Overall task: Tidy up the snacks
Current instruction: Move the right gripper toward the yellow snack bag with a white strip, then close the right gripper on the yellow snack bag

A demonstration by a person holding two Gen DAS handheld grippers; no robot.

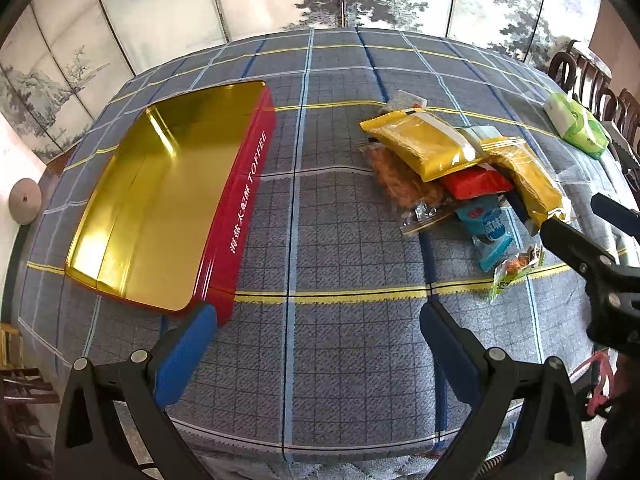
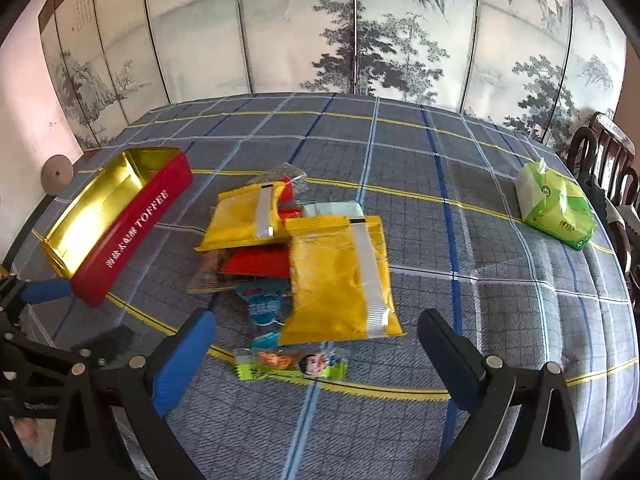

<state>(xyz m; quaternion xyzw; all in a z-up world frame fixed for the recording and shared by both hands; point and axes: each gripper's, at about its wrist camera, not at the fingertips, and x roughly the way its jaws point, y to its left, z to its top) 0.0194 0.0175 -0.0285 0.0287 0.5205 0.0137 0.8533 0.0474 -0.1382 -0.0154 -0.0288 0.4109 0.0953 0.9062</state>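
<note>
Nothing packed yet, as I read it. The red toffee tin (image 1: 168,204) sits open at the left, gold interior bare. All snacks lie heaped on the checked tablecloth (image 1: 340,240) to its right: two yellow packets (image 2: 340,276), a red one (image 2: 256,262), a blue one (image 2: 264,306), and a small green sachet (image 2: 290,364) nearest me. My left gripper (image 1: 318,320) hangs wide open, holding nothing, by the tin's near corner. My right gripper (image 2: 316,330) is equally spread and empty, just short of the pile. Every packet remains to move.

I saw green tissue pack (image 2: 554,210) at 2 o'clock | plaid tablecloth (image 2: 460,240) beneath | painted folding screen (image 2: 360,32) at 12 | wooden chairs (image 2: 608,152) at 3
</note>
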